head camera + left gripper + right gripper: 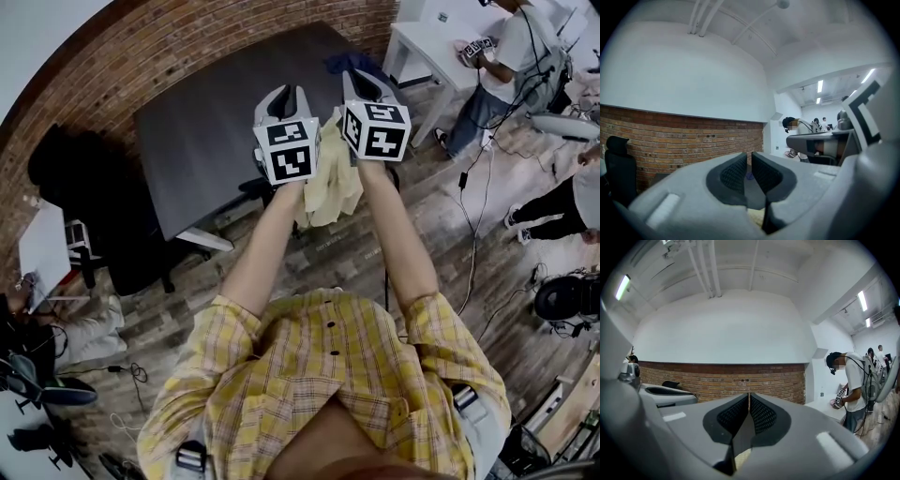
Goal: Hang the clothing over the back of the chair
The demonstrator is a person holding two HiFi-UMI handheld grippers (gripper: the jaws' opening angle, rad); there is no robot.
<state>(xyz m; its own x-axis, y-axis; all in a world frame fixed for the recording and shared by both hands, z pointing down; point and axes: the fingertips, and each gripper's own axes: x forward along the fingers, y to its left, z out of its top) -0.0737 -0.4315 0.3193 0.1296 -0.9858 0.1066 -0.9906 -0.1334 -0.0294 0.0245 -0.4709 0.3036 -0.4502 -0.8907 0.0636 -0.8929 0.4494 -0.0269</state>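
A pale yellow garment [334, 180] hangs in folds between my two raised grippers, above the near edge of a dark table [211, 122]. My left gripper [285, 96] is shut on its top edge; a bit of yellow cloth [755, 216] shows at the base of the nearly closed jaws [750, 161]. My right gripper [366, 82] is likewise shut on the garment, with cloth [740, 458] showing low between its pads [749, 399]. A dark chair part [249, 187] shows just under my left arm; the garment and arms hide the rest.
A black office chair [70, 173] stands by the curved brick wall [187, 42]. A blue item [349, 64] lies at the table's far end. A white table [427, 47] and standing people [511, 66] are at the right, with cables on the wood floor [473, 234].
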